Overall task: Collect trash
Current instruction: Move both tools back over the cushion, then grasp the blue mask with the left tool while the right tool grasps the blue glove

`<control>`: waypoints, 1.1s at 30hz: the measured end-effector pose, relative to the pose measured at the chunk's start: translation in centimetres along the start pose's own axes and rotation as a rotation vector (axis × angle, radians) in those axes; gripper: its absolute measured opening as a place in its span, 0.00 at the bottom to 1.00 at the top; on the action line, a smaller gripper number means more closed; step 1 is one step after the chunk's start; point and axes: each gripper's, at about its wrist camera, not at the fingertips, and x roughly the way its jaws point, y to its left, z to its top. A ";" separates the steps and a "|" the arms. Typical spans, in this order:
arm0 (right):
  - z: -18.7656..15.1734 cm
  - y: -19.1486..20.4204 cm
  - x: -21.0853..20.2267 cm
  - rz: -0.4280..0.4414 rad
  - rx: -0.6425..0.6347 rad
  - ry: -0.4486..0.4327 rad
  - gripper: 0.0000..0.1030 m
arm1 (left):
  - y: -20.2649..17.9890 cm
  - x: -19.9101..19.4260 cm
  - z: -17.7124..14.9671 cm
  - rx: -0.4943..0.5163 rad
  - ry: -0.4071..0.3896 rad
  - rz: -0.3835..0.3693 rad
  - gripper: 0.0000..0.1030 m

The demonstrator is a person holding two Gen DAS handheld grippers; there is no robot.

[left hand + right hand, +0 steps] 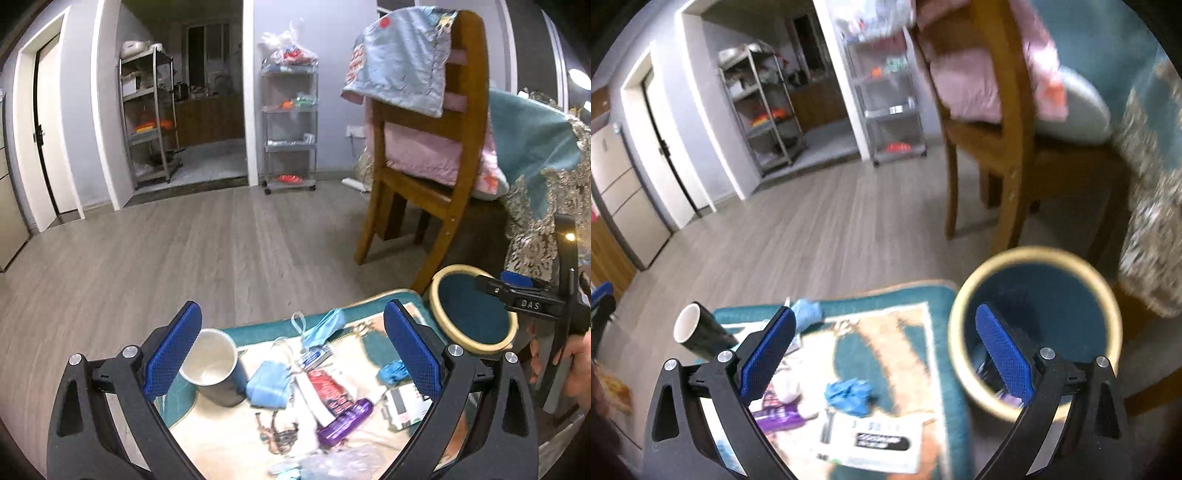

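Trash lies scattered on a teal-bordered mat (380, 301): blue face masks (269, 384), a purple wrapper (345, 421), a red-and-white packet (325, 384), a crumpled blue glove (849, 397) and a white carton (875, 441). A dark cup (214, 369) with a white inside stands at the mat's left. A round teal bin (1034, 328) with a cream rim sits off the mat's right edge. My left gripper (291, 354) hovers open over the trash. My right gripper (886, 358) is open and empty, its right finger over the bin mouth; it also shows in the left wrist view (491, 286).
A wooden chair (424, 177) draped with blue and pink cloths stands behind the bin, beside a table with a patterned cloth (546, 206). Grey plank floor (184, 251) stretches away to metal shelves (290, 125) and a doorway. A hand (580, 365) holds the right gripper.
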 end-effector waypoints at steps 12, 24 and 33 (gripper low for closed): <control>-2.5 0.7 6.3 -0.038 -0.001 0.167 0.94 | 0.1 5.7 -1.7 0.027 0.087 0.026 0.94; -4.6 -0.3 9.1 -0.016 -0.013 0.281 0.94 | -3.4 14.3 -1.9 0.063 0.193 -0.012 0.94; -6.8 1.4 10.5 0.064 -0.113 0.371 0.87 | -4.9 20.8 -2.9 0.023 0.302 -0.035 0.94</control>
